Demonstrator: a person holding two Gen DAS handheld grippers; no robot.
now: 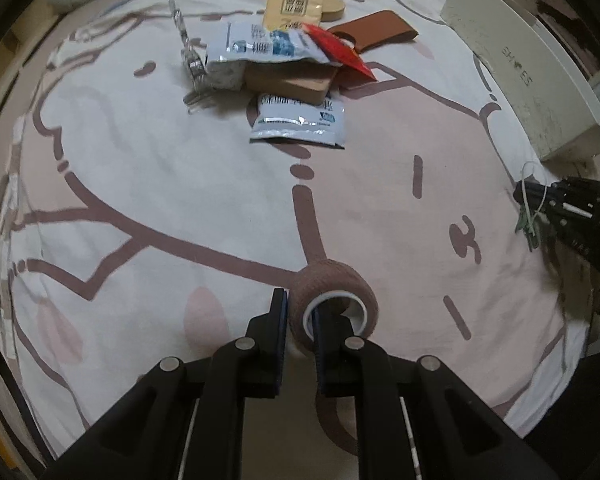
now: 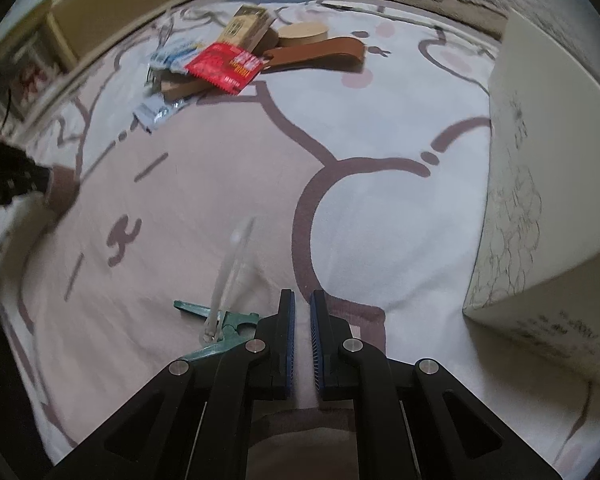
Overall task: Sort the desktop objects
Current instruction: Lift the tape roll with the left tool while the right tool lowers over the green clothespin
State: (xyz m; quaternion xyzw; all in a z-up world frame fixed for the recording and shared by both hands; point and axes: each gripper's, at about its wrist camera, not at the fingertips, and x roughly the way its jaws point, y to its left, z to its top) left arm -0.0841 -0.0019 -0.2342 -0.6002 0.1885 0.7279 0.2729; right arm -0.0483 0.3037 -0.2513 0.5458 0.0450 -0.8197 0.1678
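Observation:
My left gripper [image 1: 300, 304] is shut on the wall of a brown bandage roll [image 1: 334, 306]: one finger is inside its white core, the other outside. The roll also shows at the left of the right wrist view [image 2: 62, 190]. My right gripper [image 2: 302, 308] is nearly shut with nothing between its pads. A green clip with a clear plastic loop [image 2: 220, 320] lies just left of the right gripper's fingers; it also shows in the left wrist view [image 1: 530, 216]. A pile of packets and boxes [image 1: 288, 52] lies at the far side of the sheet.
A white shoe box [image 1: 520, 64] stands at the right, close to my right gripper [image 2: 540, 184]. A brown leather case [image 2: 320, 54] and a round wooden box [image 2: 302, 34] lie behind the pile. The surface is a pink and white printed sheet [image 1: 180, 184].

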